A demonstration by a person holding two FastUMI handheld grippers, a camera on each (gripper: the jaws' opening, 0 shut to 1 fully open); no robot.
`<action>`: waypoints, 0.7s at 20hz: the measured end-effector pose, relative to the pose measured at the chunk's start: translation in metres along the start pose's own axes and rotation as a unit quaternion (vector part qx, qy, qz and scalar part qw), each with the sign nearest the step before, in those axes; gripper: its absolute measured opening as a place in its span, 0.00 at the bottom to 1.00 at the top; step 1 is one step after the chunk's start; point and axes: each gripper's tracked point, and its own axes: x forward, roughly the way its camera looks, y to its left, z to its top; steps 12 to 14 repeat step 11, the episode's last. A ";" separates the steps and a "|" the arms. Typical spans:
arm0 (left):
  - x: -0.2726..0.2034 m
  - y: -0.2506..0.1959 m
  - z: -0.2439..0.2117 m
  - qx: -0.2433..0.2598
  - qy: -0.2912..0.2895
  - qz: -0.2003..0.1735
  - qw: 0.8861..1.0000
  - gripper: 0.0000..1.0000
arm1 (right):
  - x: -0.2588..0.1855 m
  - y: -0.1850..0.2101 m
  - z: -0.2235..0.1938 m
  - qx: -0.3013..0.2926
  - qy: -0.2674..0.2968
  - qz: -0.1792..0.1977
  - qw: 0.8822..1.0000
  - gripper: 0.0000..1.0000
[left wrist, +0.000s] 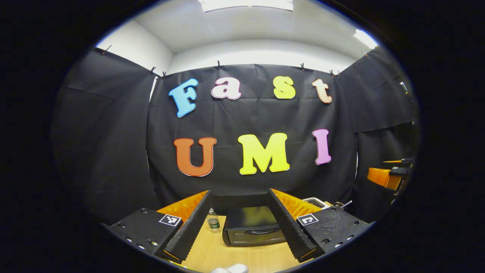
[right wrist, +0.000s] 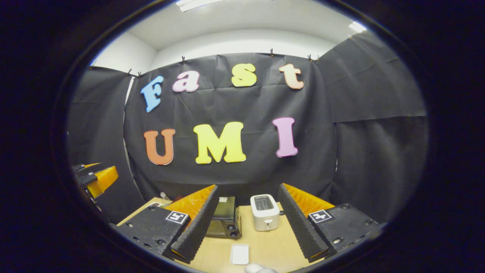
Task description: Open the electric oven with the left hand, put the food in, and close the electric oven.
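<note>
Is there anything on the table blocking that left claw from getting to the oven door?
Nothing visible does. The left gripper is open, aimed at the closed oven, with bare table between. A water bottle stands off to the side.

No readable text: the water bottle's [left wrist: 213,221] label is too small to make out.

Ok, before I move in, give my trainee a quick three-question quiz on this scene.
1. True or false: the electric oven has its door closed.
2. Which appliance stands beside the oven in the right gripper view? A) toaster B) kettle C) blender
3. Fill in: the left gripper is ____, holding nothing.

Bonus look: a small bottle stands on the table by the oven; a white tray lies in front.

Key: 1 true; 2 A; 3 open.
</note>
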 end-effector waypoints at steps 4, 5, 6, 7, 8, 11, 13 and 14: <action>-0.009 -0.002 0.012 -0.001 -0.009 -0.008 1.000 0.95 | -0.008 0.000 0.010 -0.005 -0.007 -0.005 1.000 0.90; -0.011 -0.001 0.014 0.002 -0.012 -0.007 1.000 0.95 | -0.011 0.000 0.013 -0.005 -0.010 -0.005 1.000 1.00; -0.011 -0.001 0.017 0.007 -0.016 -0.008 1.000 0.95 | -0.014 0.001 0.016 -0.005 -0.012 -0.004 1.000 1.00; -0.013 -0.002 0.017 0.010 -0.017 -0.009 1.000 0.95 | -0.014 0.002 0.018 -0.004 -0.013 -0.004 1.000 0.90; -0.015 -0.004 0.018 0.008 -0.017 -0.013 1.000 0.95 | -0.015 0.000 0.020 -0.004 -0.014 -0.005 1.000 0.90; -0.014 -0.005 0.019 0.007 -0.019 -0.015 1.000 0.95 | -0.017 0.001 0.024 -0.009 -0.016 -0.006 1.000 0.90; -0.014 -0.005 0.019 0.007 -0.019 -0.015 1.000 0.95 | -0.017 0.001 0.024 -0.009 -0.016 -0.006 1.000 0.90; -0.014 -0.005 0.019 0.007 -0.019 -0.015 1.000 0.95 | -0.017 0.001 0.024 -0.009 -0.016 -0.006 1.000 0.90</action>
